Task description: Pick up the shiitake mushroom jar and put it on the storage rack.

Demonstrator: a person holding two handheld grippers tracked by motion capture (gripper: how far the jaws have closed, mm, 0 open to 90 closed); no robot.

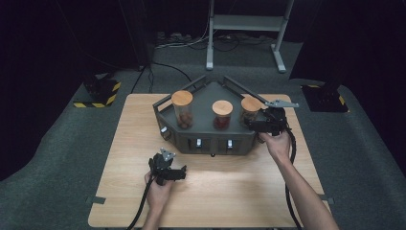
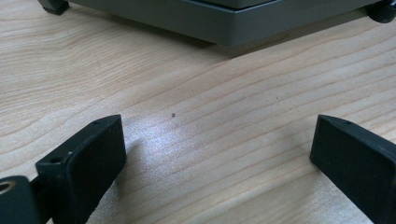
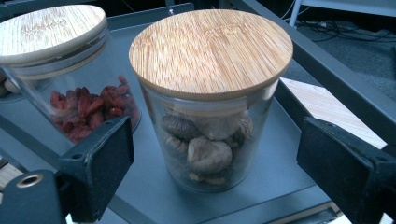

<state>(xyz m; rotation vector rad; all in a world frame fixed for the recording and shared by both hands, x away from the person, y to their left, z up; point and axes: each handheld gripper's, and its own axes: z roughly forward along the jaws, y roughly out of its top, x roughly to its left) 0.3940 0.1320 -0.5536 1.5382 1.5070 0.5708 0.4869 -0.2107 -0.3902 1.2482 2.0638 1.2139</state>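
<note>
Black jaws of the right gripper stand wide on either side of the jar of dried figs, not touching its glass, lined up apparently for a grasp; the jar sits bamboo-lidded at the right end of the grey tray. Left gripper rests low over the bare counter, jaws wide and empty, seemingly waiting.

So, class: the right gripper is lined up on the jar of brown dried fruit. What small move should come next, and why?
Probably ease the right gripper forward a little, then close it. The jar of brown dried fruit stands upright on the grey tray, centred in the gap, yet both fingers stand clear of the glass. The left gripper is open over the bare table.
</note>
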